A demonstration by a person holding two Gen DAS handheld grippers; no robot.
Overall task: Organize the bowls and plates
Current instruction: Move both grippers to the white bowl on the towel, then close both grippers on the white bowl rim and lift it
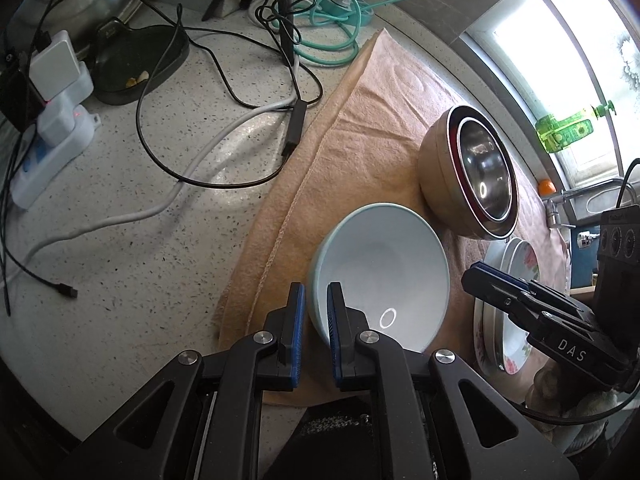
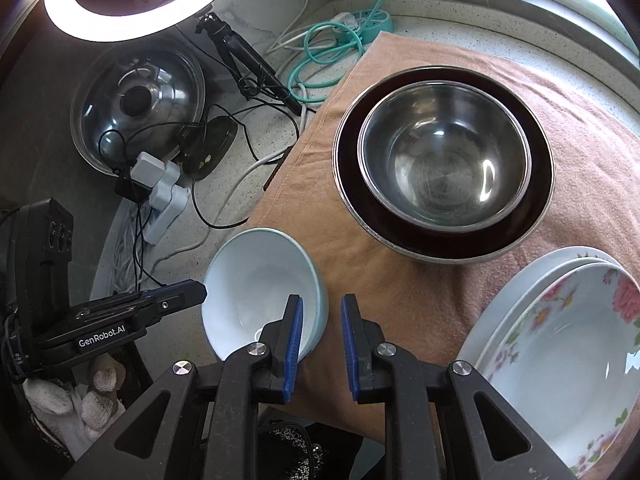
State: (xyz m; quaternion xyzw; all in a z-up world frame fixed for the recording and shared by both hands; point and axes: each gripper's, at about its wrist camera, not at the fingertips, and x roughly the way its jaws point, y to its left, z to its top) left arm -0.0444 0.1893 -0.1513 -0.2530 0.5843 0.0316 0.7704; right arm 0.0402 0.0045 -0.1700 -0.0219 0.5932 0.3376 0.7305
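A light blue bowl (image 1: 384,264) (image 2: 256,280) sits at the left edge of a peach towel (image 2: 400,300). My left gripper (image 1: 315,320) is shut on its rim; in the right wrist view that gripper (image 2: 202,292) comes in from the left. My right gripper (image 2: 322,304) straddles the bowl's opposite rim, one finger over the inside. Towel shows between the wall and the outer pad, so it is open. In the left wrist view the right gripper (image 1: 476,276) hangs right of the bowl. A steel bowl (image 2: 444,160) nests in a larger dark-lined bowl (image 2: 348,152). Floral plates (image 2: 568,344) are stacked at right.
Black and white cables (image 1: 224,80), power strips with adapters (image 1: 56,132) and a black dish (image 1: 136,60) litter the speckled counter at left. A glass pot lid (image 2: 136,100), a tripod (image 2: 240,56) and a ring light (image 2: 132,16) stand at the back. A tap (image 1: 560,204) is at right.
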